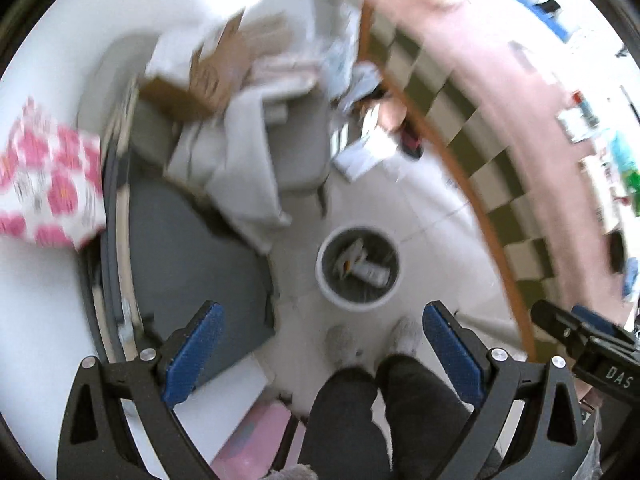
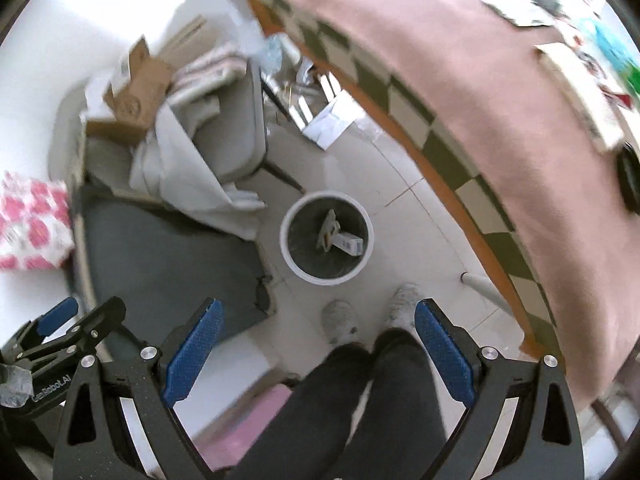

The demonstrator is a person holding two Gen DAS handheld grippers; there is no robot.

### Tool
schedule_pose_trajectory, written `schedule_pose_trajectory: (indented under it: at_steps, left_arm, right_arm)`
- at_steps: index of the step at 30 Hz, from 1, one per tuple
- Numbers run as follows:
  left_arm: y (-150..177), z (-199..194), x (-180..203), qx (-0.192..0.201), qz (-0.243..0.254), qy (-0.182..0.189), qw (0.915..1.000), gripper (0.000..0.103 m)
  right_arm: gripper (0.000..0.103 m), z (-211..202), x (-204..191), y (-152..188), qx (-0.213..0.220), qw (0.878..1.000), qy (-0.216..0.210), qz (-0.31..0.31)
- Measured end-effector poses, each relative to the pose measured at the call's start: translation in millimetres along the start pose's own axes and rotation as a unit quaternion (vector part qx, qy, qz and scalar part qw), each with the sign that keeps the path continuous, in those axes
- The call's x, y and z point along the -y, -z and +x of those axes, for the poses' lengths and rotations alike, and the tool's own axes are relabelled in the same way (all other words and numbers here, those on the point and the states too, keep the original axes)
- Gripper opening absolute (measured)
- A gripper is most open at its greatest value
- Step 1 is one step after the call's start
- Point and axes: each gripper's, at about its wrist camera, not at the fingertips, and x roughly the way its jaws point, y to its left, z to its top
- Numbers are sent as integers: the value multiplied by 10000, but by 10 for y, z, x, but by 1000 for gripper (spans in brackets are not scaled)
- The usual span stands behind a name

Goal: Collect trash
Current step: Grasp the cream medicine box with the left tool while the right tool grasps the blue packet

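Both grippers hang spread wide with nothing between their blue pads: the left gripper [image 1: 322, 354] and the right gripper [image 2: 318, 350] each look straight down at the tiled floor [image 2: 404, 216], and each shows at the edge of the other's view — the right one [image 1: 576, 332] at the lower right, the left one [image 2: 68, 324] at the lower left. Below them stands a round white trash bin [image 2: 289, 252] with a dark liner, just in front of the person's two grey slippers [image 2: 339, 320]. Inside it lies the trash: a small white box [image 2: 349, 243] and a folded piece of cardboard [image 2: 329, 229]. The bin sits between a dark grey mat [image 2: 168, 248] and the long edge of the desk [image 2: 460, 92], which is draped in a pink cloth over a checkered one. On a grey chair [image 2: 240, 120] beyond the bin are pale fabric and an open cardboard box [image 2: 136, 96]. Papers [image 2: 330, 122] lie on the floor under the desk's edge.
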Motion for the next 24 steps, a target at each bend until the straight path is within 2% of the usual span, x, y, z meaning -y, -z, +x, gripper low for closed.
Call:
schedule_pose_trajectory:
  at_steps: [3, 6, 9, 10, 12, 13, 15, 17, 19, 21, 23, 24]
  left_arm:
    - [-243, -219, 291, 265, 250, 80, 9993, 102]
    - [-522, -410, 707, 502, 542, 186, 9971, 103]
    - [-763, -471, 1245, 553, 799, 338, 9947, 103]
    - [-847, -446, 1534, 482, 952, 426, 9934, 103]
    - [-931, -397, 1882, 402, 1116, 509, 9916, 103]
    - [-1004, -328, 2174, 251, 1206, 538, 9909, 103]
    - [-1087, -191, 2531, -71, 1216, 679, 9902, 103]
    - [-1194, 8, 2935, -435, 1140, 845, 9889, 103]
    - [-1285, 181, 3277, -714, 1021, 1010, 9871, 103]
    - [-1396, 454, 3671, -1106, 802, 1173, 9837, 103]
    - [-1443, 628, 3948, -1369, 684, 1157, 9814, 102]
    - [-1451, 713, 4077, -1486, 617, 1173, 9800, 102]
  right_arm:
    - [98, -415, 324, -98, 307, 9986, -2, 440]
    - [98, -827, 829, -211, 574, 9936, 152, 958]
    - [98, -1110, 1408, -256, 767, 9844, 400, 1535]
    - [98, -1195, 1656, -257, 823, 9796, 486, 1767]
    - [98, -1347, 2238, -254, 913, 9664, 667, 2308]
    - [98, -1388, 2499, -249, 936, 9598, 752, 2538]
    - [98, -1421, 2957, -221, 932, 9488, 873, 2888]
    - [98, -1409, 3522, -203, 835, 9364, 994, 3259]
    - [98, -1353, 3921, -214, 733, 9286, 1048, 3485]
    - [98, -1258, 4187, -252, 624, 9245, 1118, 3591]
    - [98, -1141, 4517, -313, 449, 9224, 1116, 3671]
    - [98, -1092, 4562, -339, 399, 9223, 1149, 3669]
